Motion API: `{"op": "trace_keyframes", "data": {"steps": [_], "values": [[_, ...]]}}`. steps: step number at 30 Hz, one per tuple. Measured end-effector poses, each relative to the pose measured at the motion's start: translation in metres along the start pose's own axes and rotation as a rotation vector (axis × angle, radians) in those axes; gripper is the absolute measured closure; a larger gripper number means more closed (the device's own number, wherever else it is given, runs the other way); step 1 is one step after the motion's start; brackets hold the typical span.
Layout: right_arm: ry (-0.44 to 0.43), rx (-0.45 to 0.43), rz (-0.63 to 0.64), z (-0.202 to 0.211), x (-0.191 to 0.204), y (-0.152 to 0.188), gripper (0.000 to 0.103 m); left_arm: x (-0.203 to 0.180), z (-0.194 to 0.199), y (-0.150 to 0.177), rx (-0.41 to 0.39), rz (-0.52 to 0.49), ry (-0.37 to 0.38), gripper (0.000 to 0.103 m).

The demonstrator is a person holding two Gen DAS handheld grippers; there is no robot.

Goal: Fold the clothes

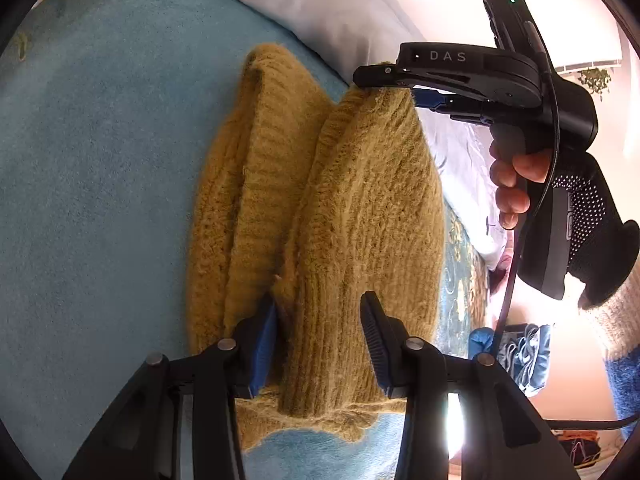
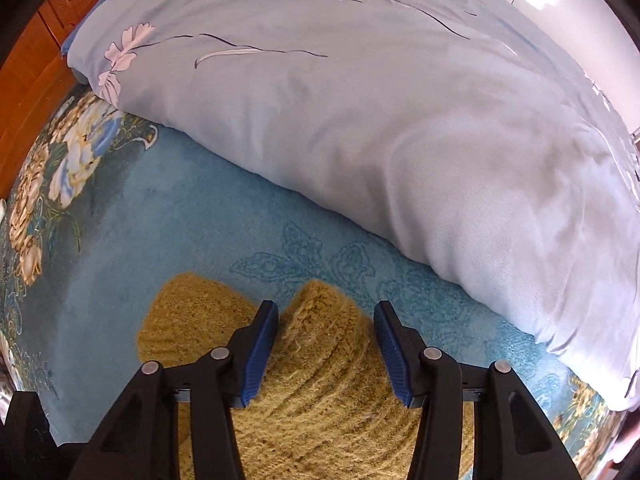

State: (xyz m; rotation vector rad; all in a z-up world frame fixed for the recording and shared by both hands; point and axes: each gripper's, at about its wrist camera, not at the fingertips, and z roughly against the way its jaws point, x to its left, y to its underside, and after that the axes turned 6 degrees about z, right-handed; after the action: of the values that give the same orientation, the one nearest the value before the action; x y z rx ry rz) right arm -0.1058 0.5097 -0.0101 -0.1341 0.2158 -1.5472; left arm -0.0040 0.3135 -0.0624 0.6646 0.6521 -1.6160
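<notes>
The mustard sweater (image 1: 320, 216) lies on the blue blanket (image 1: 100, 200) of the bed, doubled into two long ridges beside the pale duvet (image 2: 360, 120). My left gripper (image 1: 320, 344) sits at the near end, fingers apart with a knit ridge between them, not pressing. My right gripper (image 2: 326, 348) hovers over the far end — fingers apart as well, holding nothing. I judge the lengthwise fold is laid and I have let go. Next comes the crosswise fold — each pair of fingers needs a firm bite on both layers at one end, then carry it over evenly so the fuzzy knit doesn't slide apart.
</notes>
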Motion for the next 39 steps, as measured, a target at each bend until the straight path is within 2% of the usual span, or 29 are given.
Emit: {"op": "trace_keyframes", "data": {"steps": [2,3,4,5,9,12,15,18,22,24,28,34,37,39], "values": [[-0.010,0.004,0.003,-0.001,0.000,0.002,0.066,0.003,-0.002,0.000,-0.003,0.017,0.004,0.064],[-0.010,0.006,0.004,0.000,-0.001,0.003,0.073,0.002,-0.002,0.000,-0.009,0.012,0.000,0.071],[-0.010,0.009,0.005,0.000,-0.002,0.004,0.075,0.000,-0.002,0.000,-0.014,0.000,-0.008,0.079],[-0.009,0.010,0.004,0.000,-0.002,0.006,0.077,-0.003,-0.001,0.001,-0.024,-0.013,-0.012,0.079],[-0.011,-0.034,-0.032,0.012,-0.010,0.013,0.079,-0.016,0.010,0.008,-0.055,-0.021,-0.011,0.083],[-0.014,-0.076,-0.031,0.034,-0.007,0.017,0.079,-0.024,0.027,0.018,-0.074,0.001,0.031,0.083],[-0.035,-0.116,0.019,0.059,0.009,0.017,0.079,-0.030,0.048,0.031,-0.098,-0.001,0.049,0.083],[-0.081,-0.127,0.073,0.067,0.033,0.011,0.079,-0.019,0.069,0.035,-0.127,0.012,0.013,0.083],[-0.137,-0.090,0.127,0.041,0.071,0.000,0.079,0.004,0.071,0.033,-0.128,0.053,-0.063,0.083],[-0.134,-0.057,0.148,0.021,0.085,-0.001,0.079,0.008,0.075,0.033,-0.105,0.082,-0.072,0.083],[-0.141,-0.023,0.101,-0.004,0.085,0.000,0.079,0.023,0.063,0.031,-0.086,0.072,-0.119,0.083],[-0.145,-0.036,0.085,0.000,0.082,0.000,0.074,0.030,0.067,0.027,-0.071,0.093,-0.090,0.079],[-0.135,-0.085,0.081,0.017,0.080,0.004,0.064,0.042,0.090,0.022,-0.067,0.096,-0.079,0.070],[-0.131,-0.129,0.057,0.032,0.074,0.007,0.053,0.041,0.101,0.019,-0.074,0.087,-0.107,0.064]]}}
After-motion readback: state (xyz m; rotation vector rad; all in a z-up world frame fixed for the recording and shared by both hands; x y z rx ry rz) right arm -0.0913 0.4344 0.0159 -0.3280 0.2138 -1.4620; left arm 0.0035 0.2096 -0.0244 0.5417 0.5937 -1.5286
